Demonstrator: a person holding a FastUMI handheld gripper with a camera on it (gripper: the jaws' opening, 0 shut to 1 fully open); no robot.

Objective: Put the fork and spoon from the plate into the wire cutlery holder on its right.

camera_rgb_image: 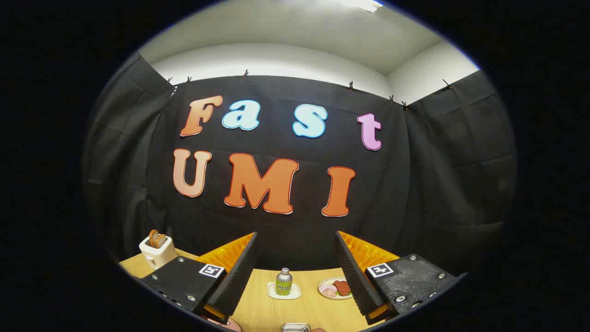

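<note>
**Gripper held high over the worktop, fingers apart**

Gripper (295,272) fingers stand wide apart in the gripper view, with nothing between them, raised above a light wooden worktop (258,309) and facing the booth's black cloth wall. Through the gap between the fingers, a small metal bottle (283,281) with a green label stands upright on a pale square coaster (284,292). Just beside it, partly hidden behind the right finger, sits a small plate (333,288) carrying food: something pink and a reddish-brown piece; I cannot make out a fork or spoon on it. Beyond the left finger, a white toaster (157,250) stands near the worktop's edge with slices of toast (157,239) sticking up from its slots. Nearest the camera, low between the fingers, the top of a shiny metal object (296,327) peeks in; what it is cannot be told. Under the left finger, a sliver of a pinkish rounded rim (232,325) shows, too little to identify.
</note>
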